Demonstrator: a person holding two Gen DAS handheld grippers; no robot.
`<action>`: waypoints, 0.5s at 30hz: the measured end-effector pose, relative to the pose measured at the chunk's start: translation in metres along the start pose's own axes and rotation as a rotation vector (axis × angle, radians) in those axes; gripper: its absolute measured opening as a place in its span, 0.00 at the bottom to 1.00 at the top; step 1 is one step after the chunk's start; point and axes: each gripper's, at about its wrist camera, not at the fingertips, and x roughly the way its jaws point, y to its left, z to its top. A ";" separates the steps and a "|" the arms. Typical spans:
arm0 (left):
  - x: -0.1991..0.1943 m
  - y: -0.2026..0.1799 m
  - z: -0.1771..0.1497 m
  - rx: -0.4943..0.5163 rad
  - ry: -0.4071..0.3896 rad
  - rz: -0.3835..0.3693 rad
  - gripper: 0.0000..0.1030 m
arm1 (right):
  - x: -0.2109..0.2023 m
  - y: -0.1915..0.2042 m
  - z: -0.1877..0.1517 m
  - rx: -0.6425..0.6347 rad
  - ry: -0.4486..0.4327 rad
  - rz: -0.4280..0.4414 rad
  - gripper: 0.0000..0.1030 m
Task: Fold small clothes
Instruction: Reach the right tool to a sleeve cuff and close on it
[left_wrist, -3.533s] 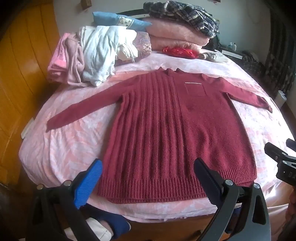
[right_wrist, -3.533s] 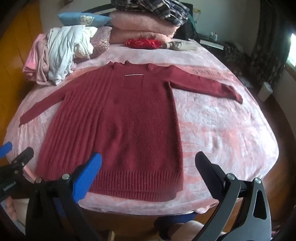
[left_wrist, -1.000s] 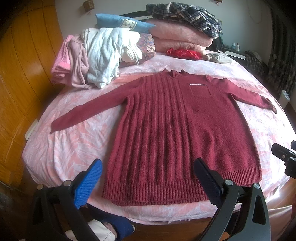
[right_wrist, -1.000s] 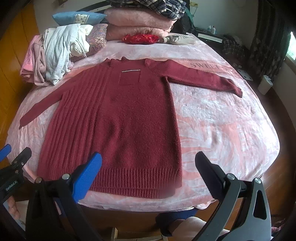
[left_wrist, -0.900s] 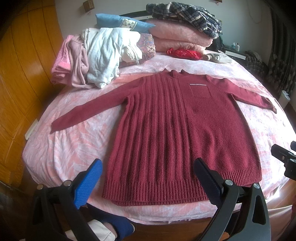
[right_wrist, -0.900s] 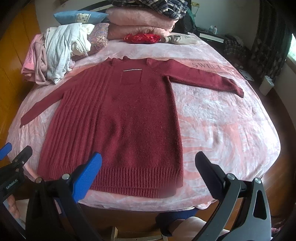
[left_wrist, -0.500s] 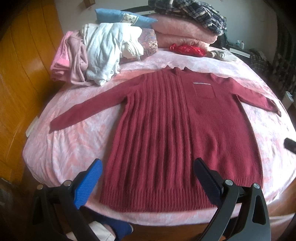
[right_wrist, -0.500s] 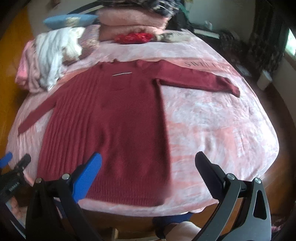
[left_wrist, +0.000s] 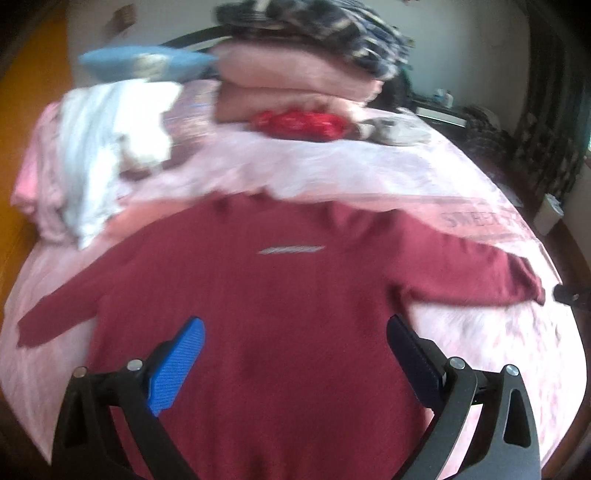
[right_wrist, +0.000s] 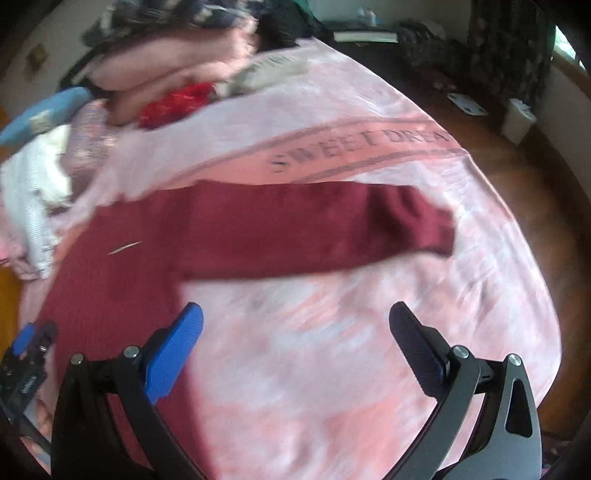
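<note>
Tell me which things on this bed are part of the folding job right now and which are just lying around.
Part of the job:
- dark red sweater, spread flat, sleeves out
- left gripper, open above its body
- right gripper, open near the sleeve

Lying about:
- pink bedspread
- folded pink blankets
- plaid cloth
- red item
- white clothes pile
- blue pillow

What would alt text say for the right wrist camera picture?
A dark red sweater lies flat on a pink bedspread, one sleeve stretched out sideways. The open right gripper hovers above the bedspread near that sleeve, holding nothing. Piled clothes sit blurred behind.
</note>
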 end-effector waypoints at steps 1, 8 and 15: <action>0.011 -0.013 0.006 0.004 0.005 -0.015 0.96 | 0.010 -0.010 0.008 -0.001 0.010 -0.008 0.97; 0.086 -0.091 0.034 0.038 0.043 -0.043 0.96 | 0.090 -0.111 0.054 0.126 0.077 0.000 0.97; 0.130 -0.116 0.047 0.049 0.038 0.007 0.96 | 0.123 -0.184 0.065 0.253 0.105 0.028 0.97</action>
